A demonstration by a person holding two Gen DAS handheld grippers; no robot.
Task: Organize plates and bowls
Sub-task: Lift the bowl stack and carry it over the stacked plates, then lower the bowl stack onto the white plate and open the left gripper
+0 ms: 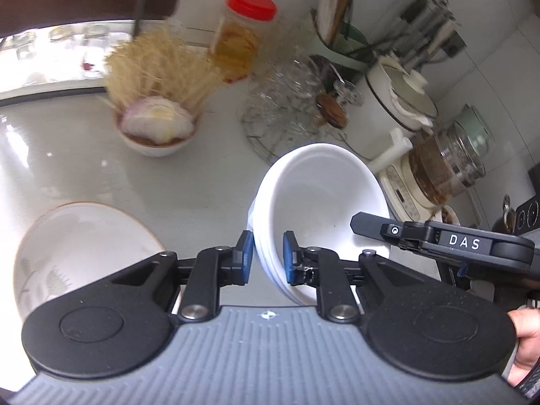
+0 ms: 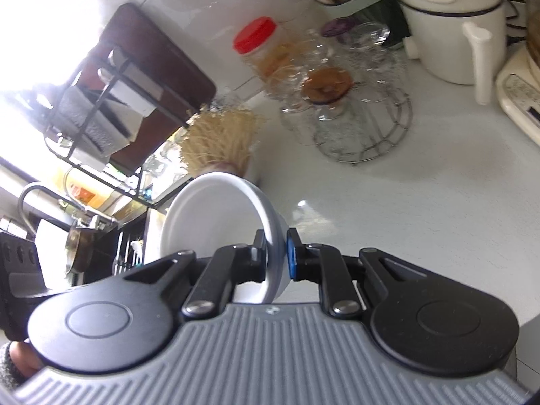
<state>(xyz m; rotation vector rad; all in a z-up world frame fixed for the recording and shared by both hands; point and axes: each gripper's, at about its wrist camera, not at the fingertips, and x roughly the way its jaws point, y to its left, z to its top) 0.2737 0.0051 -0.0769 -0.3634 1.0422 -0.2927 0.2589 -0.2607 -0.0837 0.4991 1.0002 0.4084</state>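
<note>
A stack of white bowls [image 1: 320, 195] hangs tilted above the pale counter [image 1: 189, 182]. My left gripper [image 1: 268, 258] is shut on the stack's near rim, one blue pad outside and one inside. From the right, my right gripper [image 1: 371, 233] reaches over the opposite rim. In the right wrist view my right gripper [image 2: 276, 257] pinches the rim of the white bowl [image 2: 216, 216], which stands nearly on edge. A plate with an orange rim and leaf print [image 1: 84, 246] lies on the counter at lower left.
A bowl of dried noodles and onion [image 1: 157, 125], a red-lidded jar [image 1: 241, 37], a wire rack of glasses [image 1: 290, 101], a white pot [image 1: 395, 101] and a glass kettle [image 1: 445, 165] crowd the back. A faucet [image 2: 40, 195] and shelf rack [image 2: 111, 101] stand left.
</note>
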